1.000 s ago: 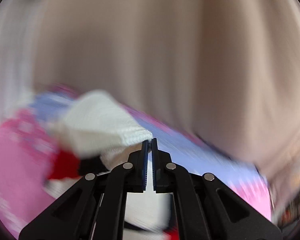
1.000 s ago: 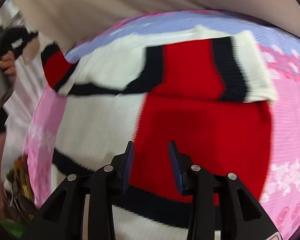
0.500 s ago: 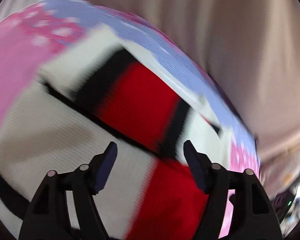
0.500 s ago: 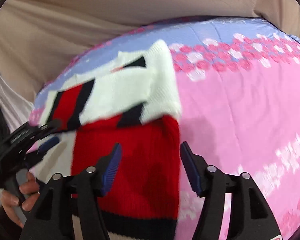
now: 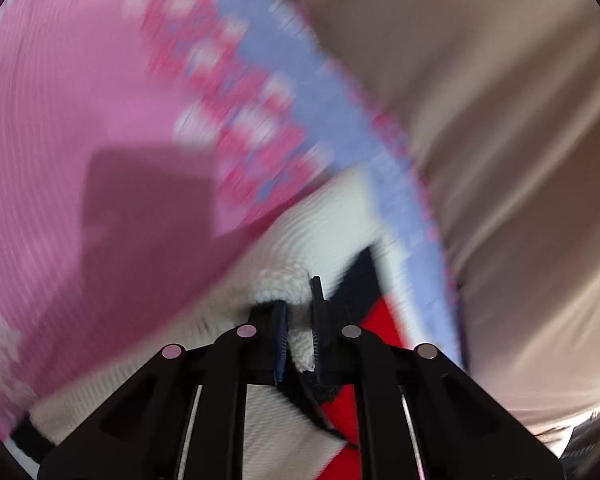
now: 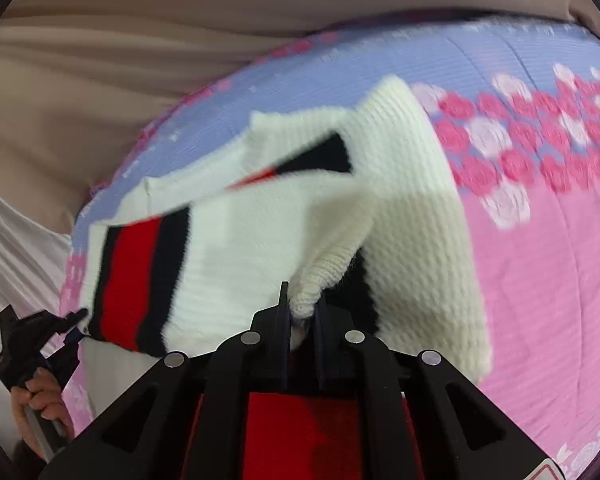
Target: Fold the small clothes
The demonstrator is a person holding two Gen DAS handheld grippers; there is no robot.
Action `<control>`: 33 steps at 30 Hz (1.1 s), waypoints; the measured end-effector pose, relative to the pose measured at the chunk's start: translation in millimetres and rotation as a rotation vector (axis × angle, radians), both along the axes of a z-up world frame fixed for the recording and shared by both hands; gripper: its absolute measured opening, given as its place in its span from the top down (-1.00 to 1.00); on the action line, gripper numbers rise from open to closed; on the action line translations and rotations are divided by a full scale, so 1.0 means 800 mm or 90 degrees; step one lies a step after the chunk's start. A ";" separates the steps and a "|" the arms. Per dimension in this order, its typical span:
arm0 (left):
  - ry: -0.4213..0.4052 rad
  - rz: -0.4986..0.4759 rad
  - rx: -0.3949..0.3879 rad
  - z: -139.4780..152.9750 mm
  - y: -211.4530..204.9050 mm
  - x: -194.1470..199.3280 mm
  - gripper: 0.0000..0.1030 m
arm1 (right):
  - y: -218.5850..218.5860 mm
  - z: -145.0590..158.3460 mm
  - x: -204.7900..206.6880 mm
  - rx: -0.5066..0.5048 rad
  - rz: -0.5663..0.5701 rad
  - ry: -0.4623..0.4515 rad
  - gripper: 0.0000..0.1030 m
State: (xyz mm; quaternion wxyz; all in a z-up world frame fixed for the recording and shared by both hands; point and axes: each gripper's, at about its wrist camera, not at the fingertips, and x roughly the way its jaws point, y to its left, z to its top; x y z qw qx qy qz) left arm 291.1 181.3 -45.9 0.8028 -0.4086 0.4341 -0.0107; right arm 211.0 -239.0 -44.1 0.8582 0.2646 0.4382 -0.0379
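Pinching the Knit Sweater at Two Edges

Spread beneath everything is a pink bedsheet (image 6: pixel 548 280) with a band of roses and a lavender border, and a beige curtain (image 6: pixel 100 80) hangs behind its far edge. A dark shadow is cast on the sheet in the left wrist view, which is badly blurred.

The sweater (image 6: pixel 412 208), cream with red and navy blocks, lies partly folded on the sheet, one striped flap lifted over the rest. It fills the space in front of both tools.

The right gripper (image 6: pixel 302 312) is seen nearly closed, a bunched cream fold clamped between its fingers. The left gripper (image 5: pixel 300 320) is likewise narrowed onto a cream knit edge. In the right wrist view the left gripper (image 6: pixel 66 322) appears at the sweater's striped corner, held low by a hand (image 6: pixel 40 404) whose fingers are wrapped round the handle.
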 end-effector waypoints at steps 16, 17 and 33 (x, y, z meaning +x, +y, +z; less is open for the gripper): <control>0.035 -0.011 0.105 -0.068 -0.026 -0.007 0.80 | -0.041 -0.056 -0.022 0.034 -0.047 0.020 0.82; 0.037 -0.013 0.098 -0.068 -0.025 -0.006 0.80 | -0.039 -0.054 -0.020 0.017 -0.047 0.035 0.74; 0.017 -0.117 0.119 -0.068 -0.009 -0.003 0.78 | 0.285 -0.013 0.239 -0.053 0.343 0.034 0.10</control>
